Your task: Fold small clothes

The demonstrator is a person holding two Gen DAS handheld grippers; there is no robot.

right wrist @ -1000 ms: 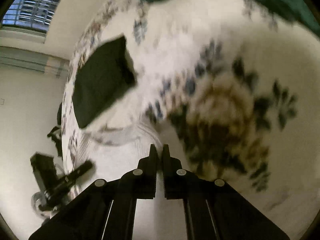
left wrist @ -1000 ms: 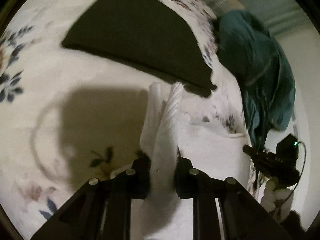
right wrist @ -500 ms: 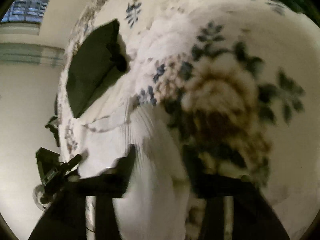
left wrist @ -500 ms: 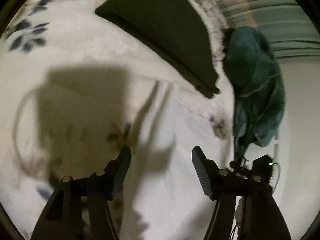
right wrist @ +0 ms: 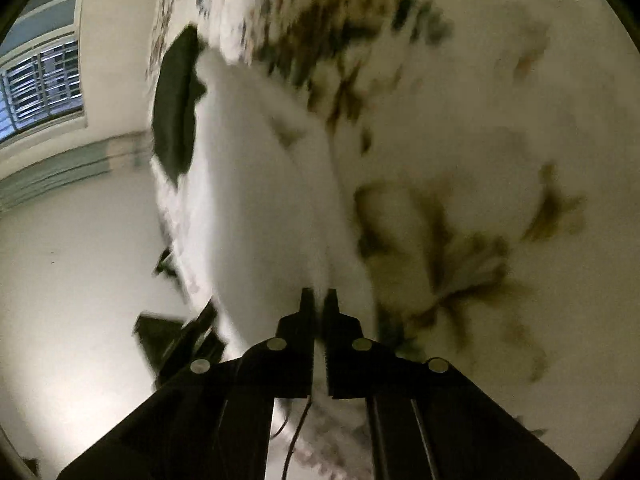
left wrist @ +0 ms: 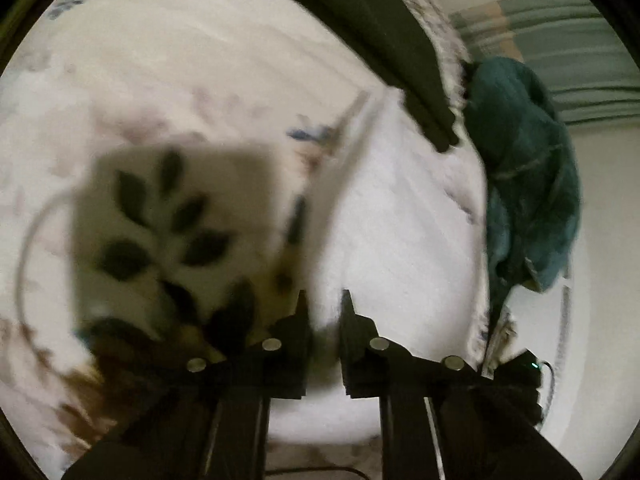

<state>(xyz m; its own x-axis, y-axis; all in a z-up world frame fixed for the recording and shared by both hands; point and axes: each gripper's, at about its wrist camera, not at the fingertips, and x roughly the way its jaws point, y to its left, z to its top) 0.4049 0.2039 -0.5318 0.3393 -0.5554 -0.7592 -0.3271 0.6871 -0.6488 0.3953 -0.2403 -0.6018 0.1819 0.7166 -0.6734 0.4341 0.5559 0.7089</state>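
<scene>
White garment (left wrist: 400, 220) regripped beside dark cloth (left wrist: 384, 40)

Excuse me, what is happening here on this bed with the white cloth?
A person holding a gripper in each hand is folding a small white garment on a floral bedcover. The left gripper and the right gripper are both closed on the white fabric near its edge. A dark folded piece lies further back, and a teal garment sits at the bed's edge. The pictures are blurred by motion.

A white garment (left wrist: 400, 208) lies on the bedspread (left wrist: 160, 72), beside a folded dark garment (left wrist: 384, 36).
</scene>
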